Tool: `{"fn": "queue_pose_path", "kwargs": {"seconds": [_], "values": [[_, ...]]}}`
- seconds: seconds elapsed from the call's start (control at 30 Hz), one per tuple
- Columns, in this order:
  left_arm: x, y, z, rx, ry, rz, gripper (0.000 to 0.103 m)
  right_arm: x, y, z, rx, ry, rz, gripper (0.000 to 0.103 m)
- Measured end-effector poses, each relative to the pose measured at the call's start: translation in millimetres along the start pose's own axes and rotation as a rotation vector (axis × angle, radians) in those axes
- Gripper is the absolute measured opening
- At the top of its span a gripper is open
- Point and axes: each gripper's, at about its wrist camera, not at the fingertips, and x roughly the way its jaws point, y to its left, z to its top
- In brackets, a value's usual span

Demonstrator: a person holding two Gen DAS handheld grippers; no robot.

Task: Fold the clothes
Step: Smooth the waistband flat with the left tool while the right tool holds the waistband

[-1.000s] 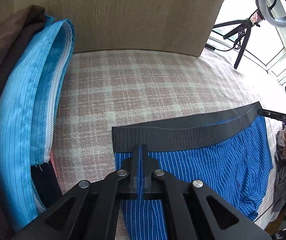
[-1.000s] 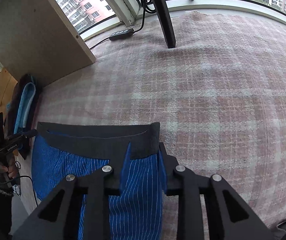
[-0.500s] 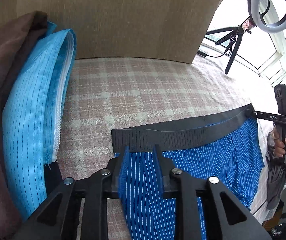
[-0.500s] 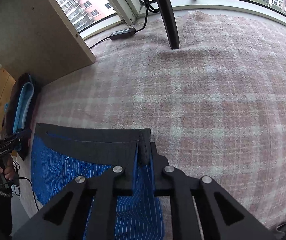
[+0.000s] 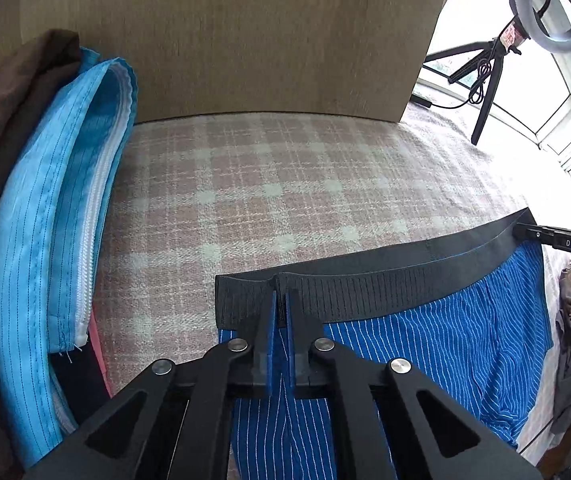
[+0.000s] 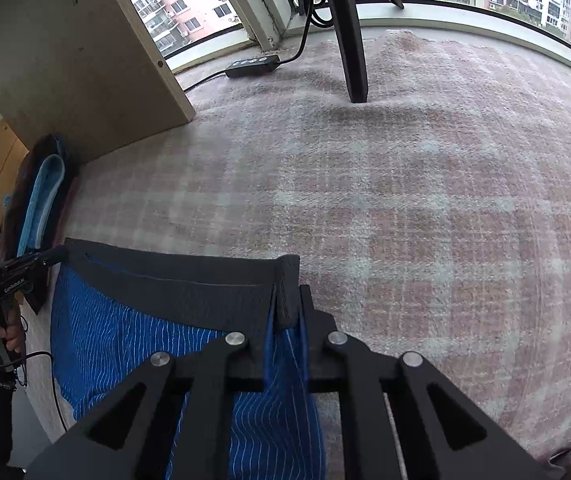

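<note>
The blue striped shorts lie spread on the plaid blanket, dark waistband toward the wooden board. The left gripper is clamped on the waistband's corner nearer the folded blue garment; the right gripper pinches the opposite corner. Judging by this, the first fold is being set up: the next move calls for lifting both corners evenly, keeping the band taut. Beyond the board, windows, a ring light stand and a power strip
</note>
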Motion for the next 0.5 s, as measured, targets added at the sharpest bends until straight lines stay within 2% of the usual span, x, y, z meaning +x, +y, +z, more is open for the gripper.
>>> {"fn": "queue_pose_path", "kwargs": {"seconds": [0.13, 0.2, 0.3, 0.43, 0.5], "values": [[-17, 19, 3, -0.098, -0.055, -0.053, 0.003, -13, 4, 5, 0.011, -0.064, 0.022, 0.006], [-20, 24, 7, -0.114, -0.072, -0.045, 0.003, -15, 8, 10, 0.003, -0.074, 0.026, 0.006], [-14, 32, 10, -0.134, -0.078, -0.035, 0.003, -3, 15, 18, -0.022, -0.057, -0.023, 0.006], [8, 26, 8, -0.053, -0.032, 0.063, 0.005, 14, 20, 25, -0.062, -0.027, -0.091, 0.006], [4, 21, 9, -0.049, -0.03, 0.07, 0.005, 9, 20, 25, -0.057, -0.016, -0.089, 0.01]]}}
